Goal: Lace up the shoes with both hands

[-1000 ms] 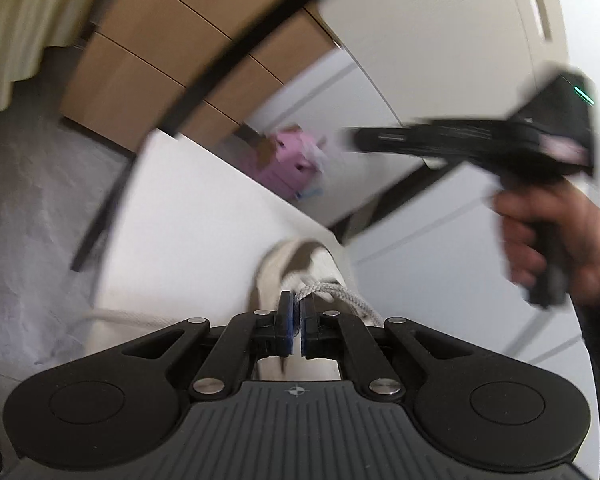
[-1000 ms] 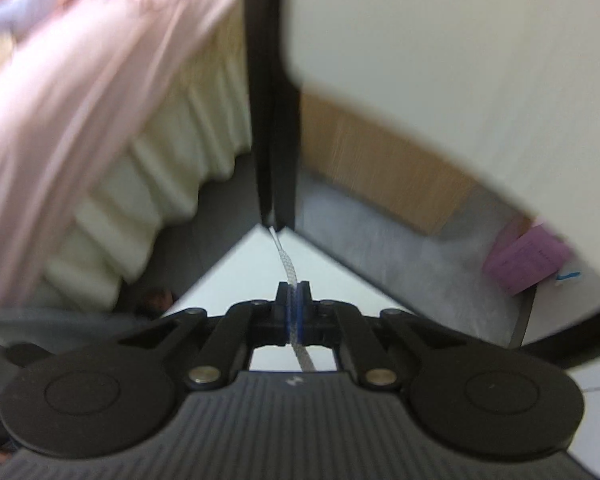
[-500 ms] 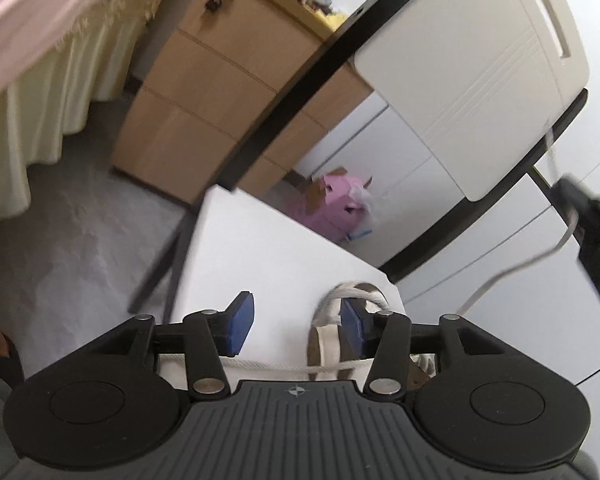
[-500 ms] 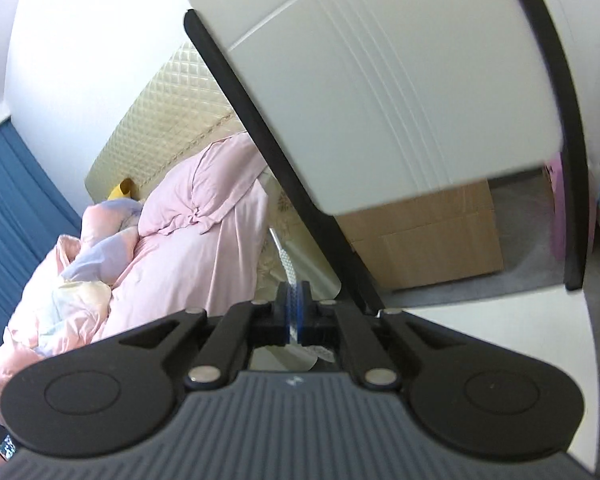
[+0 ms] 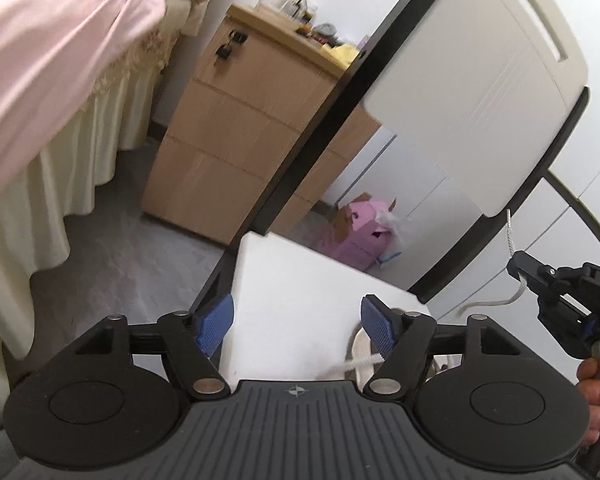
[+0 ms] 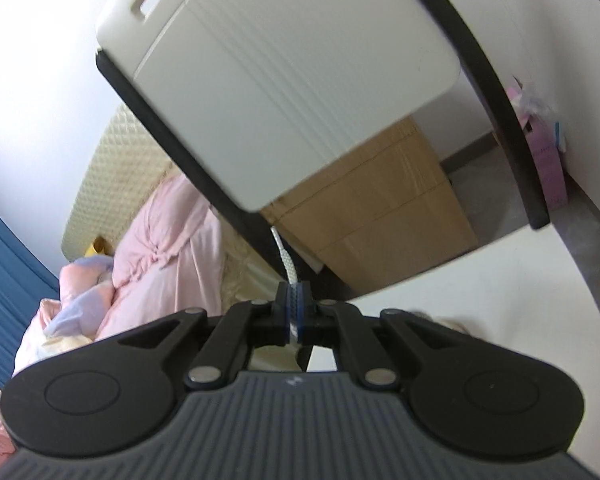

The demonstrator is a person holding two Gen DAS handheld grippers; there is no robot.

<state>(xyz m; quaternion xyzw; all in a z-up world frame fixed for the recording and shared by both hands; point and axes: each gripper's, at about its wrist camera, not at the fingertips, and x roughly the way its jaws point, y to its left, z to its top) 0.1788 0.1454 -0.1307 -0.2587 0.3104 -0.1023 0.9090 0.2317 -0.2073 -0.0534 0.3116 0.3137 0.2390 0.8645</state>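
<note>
My left gripper is wide open above the white table, nothing between its blue pads. A cream shoe shows partly behind the right finger, with a loose white lace end lying beside it. At the right edge of the left wrist view, my right gripper is held up by a hand, shut on the other white lace, which droops back toward the shoe. In the right wrist view the right gripper pinches that lace, its tip sticking out past the pads.
A white chair back with black frame stands beyond the table. A wooden drawer cabinet, a bed with pink bedding and a pink box on the grey floor lie farther off.
My left gripper opened from shut on the lace to wide open and let the lace end drop beside the shoe. My right gripper stayed shut on its lace and swung upward.
</note>
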